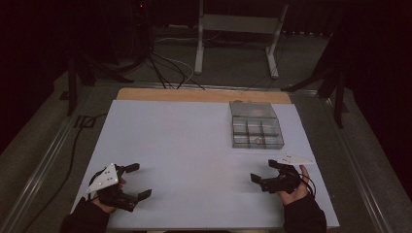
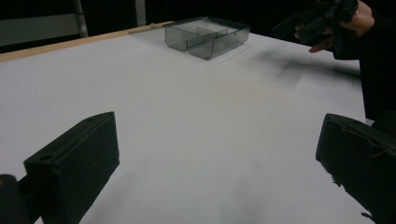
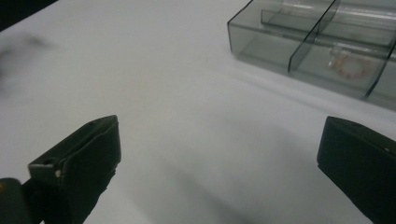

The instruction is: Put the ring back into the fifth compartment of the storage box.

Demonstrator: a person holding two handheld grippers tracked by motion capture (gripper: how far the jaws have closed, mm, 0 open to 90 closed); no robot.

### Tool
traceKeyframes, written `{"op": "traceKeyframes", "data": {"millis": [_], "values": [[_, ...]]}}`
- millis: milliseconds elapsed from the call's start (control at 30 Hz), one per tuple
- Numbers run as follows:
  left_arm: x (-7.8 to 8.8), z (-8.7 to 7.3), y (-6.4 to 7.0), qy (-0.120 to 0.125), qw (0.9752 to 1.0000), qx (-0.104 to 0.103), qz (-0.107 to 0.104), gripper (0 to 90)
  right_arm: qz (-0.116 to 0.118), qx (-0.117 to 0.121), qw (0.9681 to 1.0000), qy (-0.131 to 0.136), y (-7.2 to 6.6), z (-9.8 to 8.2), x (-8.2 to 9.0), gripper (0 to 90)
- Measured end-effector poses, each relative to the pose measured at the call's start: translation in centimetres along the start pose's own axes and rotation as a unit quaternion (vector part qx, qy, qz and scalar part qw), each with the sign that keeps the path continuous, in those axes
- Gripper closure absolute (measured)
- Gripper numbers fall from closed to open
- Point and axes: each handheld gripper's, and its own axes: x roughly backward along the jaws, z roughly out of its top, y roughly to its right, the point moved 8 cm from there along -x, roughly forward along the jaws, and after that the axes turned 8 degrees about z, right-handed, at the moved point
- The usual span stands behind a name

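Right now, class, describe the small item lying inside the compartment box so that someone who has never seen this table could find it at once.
On the white table sheet, find the smoky clear compartment box at the far right, ahead of the right gripper. In its near row, the middle cell holds a small pale ring-shaped item with orange flecks. The cells beside it look empty.

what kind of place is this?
Probably a lab set up for recording, not a home. A white table stands among dark curtains, cables run over a carpeted floor, and a metal stand is behind. On the table sits a clear divided box.
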Motion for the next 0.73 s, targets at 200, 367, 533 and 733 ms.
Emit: {"op": "traceKeyframes", "data": {"millis": [200,367,533,733], "values": [[0.0,0.0,0.0,-0.001,1.0000,0.000,-0.001,0.6,0.010,0.006,0.9999,0.000,-0.2,-1.0,0.9,0.0],[-0.1,-0.1,0.1,-0.003,1.0000,-0.001,-0.003,0.6,0.020,0.017,0.9997,0.000,-0.4,-2.0,2.0,0.0],[-0.1,-0.1,0.1,-0.004,1.0000,-0.003,-0.001,0.6,0.006,0.022,0.9997,-0.007,0.0,-2.8,2.5,0.0],[-0.2,-0.1,0.1,-0.006,1.0000,-0.004,-0.001,0.6,0.011,0.024,0.9995,-0.020,0.0,-3.2,2.1,0.0]]}}
